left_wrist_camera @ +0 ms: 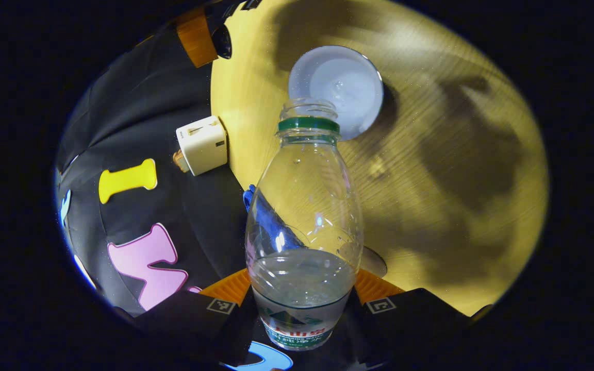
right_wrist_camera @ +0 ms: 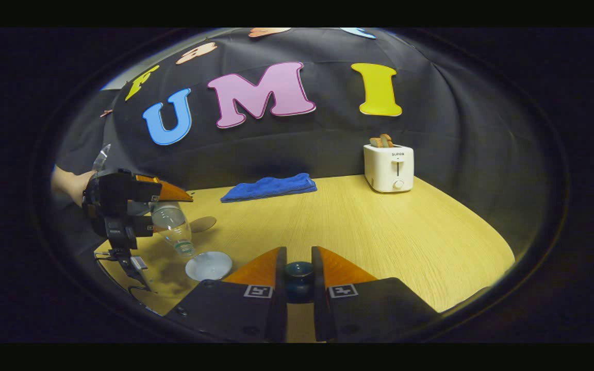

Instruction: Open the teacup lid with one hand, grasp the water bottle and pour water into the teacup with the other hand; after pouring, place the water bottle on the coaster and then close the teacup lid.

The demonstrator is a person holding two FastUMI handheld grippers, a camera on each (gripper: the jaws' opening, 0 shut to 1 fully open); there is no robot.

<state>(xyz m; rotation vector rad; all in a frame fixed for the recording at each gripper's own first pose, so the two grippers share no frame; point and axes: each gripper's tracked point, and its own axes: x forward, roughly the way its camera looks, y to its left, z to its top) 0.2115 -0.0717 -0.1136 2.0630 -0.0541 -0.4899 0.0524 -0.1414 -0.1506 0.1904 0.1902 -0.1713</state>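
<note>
- Left gripper view: your left gripper (left_wrist_camera: 302, 301) clamps the water bottle (left_wrist_camera: 304, 216) low on its body, a finger on each side, the uncapped neck tipped over the open teacup (left_wrist_camera: 341, 87). The bottle's base and label run out of sight at the bottom edge, and its neck overlaps the cup's near rim.
- The water sits pooled in the bottle's lower part. You cannot tell whether any is leaving the mouth or how full the cup stands.
- Through the clear plastic a blue cloth (left_wrist_camera: 268, 216) shows, warped and partly hidden. A thin disc (left_wrist_camera: 374, 262) peeks out beside the bottle's lower right, perhaps the coaster; most of it is covered.
- A white toaster (left_wrist_camera: 202, 144) stands at the table (left_wrist_camera: 457, 129) edge by the black wall; dark shadows fall across the wood.
- Right gripper view: your right gripper (right_wrist_camera: 298, 278) holds a narrow gap, both fingers pressed on the dark round teacup lid (right_wrist_camera: 298, 275), lifted above the table. Its lower half is lost between the fingers.
- Off to the left, your left gripper (right_wrist_camera: 165, 198) and a hand (right_wrist_camera: 72, 185) hold the bottle (right_wrist_camera: 173, 226) tilted down over the teacup (right_wrist_camera: 208, 265); the hand is largely masked by the gripper body.
- Behind it lies a tan disc (right_wrist_camera: 203, 224), partly covered by the bottle.
- The blue cloth (right_wrist_camera: 270, 186) lies folded at the far edge and the toaster (right_wrist_camera: 389, 167), slices in its slots, stands well apart at the right.
</note>
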